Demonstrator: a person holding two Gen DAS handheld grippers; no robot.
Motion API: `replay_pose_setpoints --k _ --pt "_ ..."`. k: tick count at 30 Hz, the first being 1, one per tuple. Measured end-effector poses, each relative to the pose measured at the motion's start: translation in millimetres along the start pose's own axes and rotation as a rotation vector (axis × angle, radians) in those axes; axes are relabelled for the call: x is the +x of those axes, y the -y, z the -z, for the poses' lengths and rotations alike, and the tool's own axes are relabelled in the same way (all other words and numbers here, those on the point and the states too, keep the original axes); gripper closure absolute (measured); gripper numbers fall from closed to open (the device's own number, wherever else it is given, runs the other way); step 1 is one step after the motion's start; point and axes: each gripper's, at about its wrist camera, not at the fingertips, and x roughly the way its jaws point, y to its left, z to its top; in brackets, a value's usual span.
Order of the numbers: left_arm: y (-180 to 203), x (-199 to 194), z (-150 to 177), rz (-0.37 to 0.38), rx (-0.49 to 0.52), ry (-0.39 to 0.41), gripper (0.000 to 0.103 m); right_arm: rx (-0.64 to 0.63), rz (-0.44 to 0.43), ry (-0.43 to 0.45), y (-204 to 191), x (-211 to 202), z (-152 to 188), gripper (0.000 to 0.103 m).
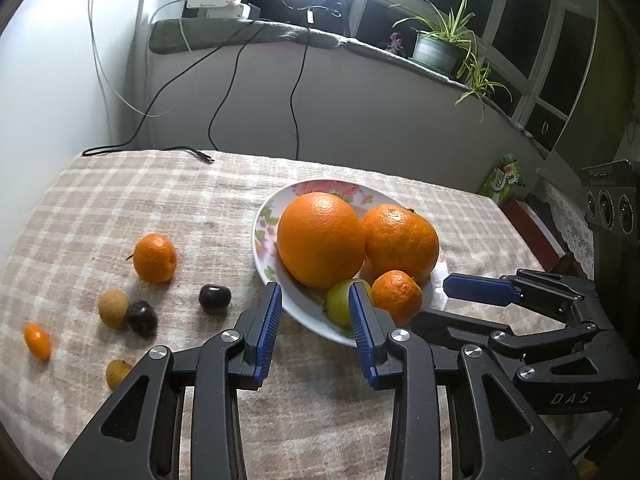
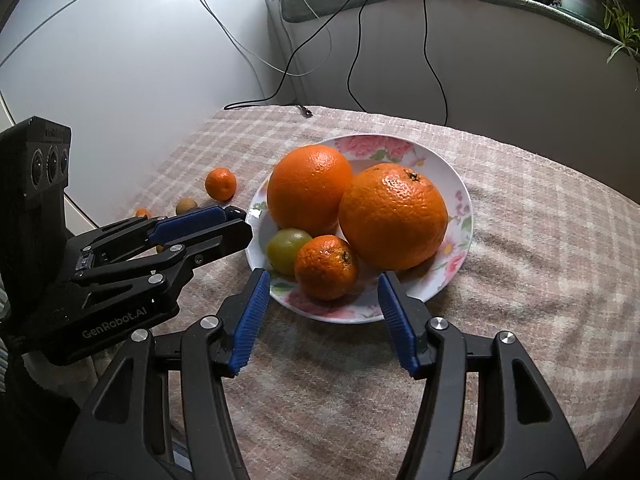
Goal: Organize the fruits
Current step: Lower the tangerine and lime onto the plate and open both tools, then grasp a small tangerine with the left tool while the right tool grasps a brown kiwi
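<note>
We hold both grippers low over the table's near edge, facing a floral plate set mid-table on the checked cloth.

Left gripper: fingers wide apart, empty, tips at the plate's near-left rim. Right gripper: fingers wide, empty, straddling the plate's near rim.

On the plate: two large oranges touching side by side, with a small mandarin and a green fruit touching each other in front of them.

Loose on the cloth, toward the table's left edge: another mandarin, two dark plums, a tan longan-like fruit touching one plum, a kumquat, and one more tan fruit partly hidden behind our left gripper.
</note>
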Motion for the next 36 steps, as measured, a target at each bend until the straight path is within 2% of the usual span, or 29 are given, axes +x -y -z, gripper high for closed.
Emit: replay_pose_setpoints --k 14,28,36 --pt "-24.3 -29.3 7.6 -0.037 -0.037 0.039 0.07 -0.028 -0.018 0.026 -22.9 -13.7 -5.0 0.044" --pt "-111.8 -73.6 36.7 -0.192 -0.146 0.065 0.07 -0.123 -0.095 0.019 -75.1 0.3 -7.6 0.044" --pt "-149.7 -81.9 53.1 -0.235 -0.214 0.052 0.07 -0.18 -0.135 -0.005 -106.7 20.4 -12.0 0.044"
